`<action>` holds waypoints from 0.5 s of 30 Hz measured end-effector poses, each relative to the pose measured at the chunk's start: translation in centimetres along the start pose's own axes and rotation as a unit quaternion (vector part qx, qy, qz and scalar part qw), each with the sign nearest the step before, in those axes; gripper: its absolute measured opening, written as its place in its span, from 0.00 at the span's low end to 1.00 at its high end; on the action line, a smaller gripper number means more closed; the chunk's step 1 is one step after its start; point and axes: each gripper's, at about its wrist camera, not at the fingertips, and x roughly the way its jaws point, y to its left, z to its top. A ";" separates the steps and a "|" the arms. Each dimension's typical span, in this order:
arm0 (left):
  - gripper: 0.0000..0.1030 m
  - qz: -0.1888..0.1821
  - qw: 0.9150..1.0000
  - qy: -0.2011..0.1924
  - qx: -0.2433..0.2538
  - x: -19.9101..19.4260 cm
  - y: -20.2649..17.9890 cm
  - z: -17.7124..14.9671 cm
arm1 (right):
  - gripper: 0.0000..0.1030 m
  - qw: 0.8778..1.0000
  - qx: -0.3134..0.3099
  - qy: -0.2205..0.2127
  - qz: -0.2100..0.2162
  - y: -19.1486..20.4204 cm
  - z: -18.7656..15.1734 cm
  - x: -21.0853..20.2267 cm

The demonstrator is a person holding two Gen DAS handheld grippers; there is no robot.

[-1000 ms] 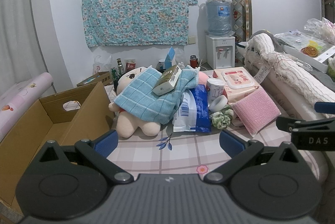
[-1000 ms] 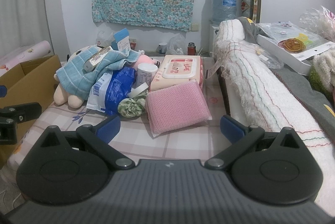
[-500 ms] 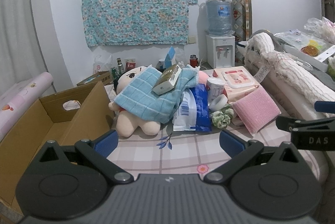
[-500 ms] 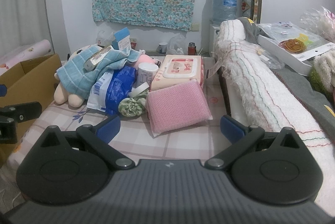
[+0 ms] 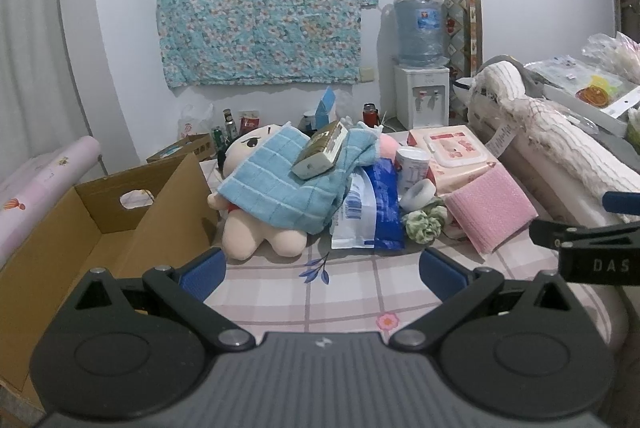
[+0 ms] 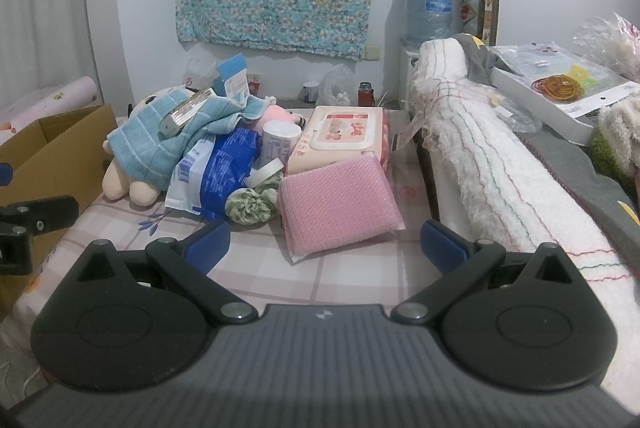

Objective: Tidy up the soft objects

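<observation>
Pink: 1 sponge (image 6: 338,201); 1 plush doll (image 5: 256,224), 1 blue towel (image 5: 280,187), 1 scrunchie (image 6: 252,205).

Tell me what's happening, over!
Left gripper and right gripper open, empty. Cream plush doll untouched under blue checked towel. Olive tissue pack sits on top.

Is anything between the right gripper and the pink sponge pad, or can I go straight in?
Nothing visible blocks it. The right gripper is open, with bare tablecloth up to the pink sponge pad. The green scrunchie sits just left of the pad, and the wet wipes pack behind it.
</observation>
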 end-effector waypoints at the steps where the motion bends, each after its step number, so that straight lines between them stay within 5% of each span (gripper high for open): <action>1: 1.00 0.000 1.000 0.000 0.001 0.0 0.0 0.0 | 0.99 1.000 0.001 0.000 0.000 0.0 0.0 0.0; 15: 1.00 0.003 1.000 -0.002 0.001 -0.1 -0.2 0.2 | 0.99 1.000 0.001 -0.001 -0.001 -0.1 0.0 0.0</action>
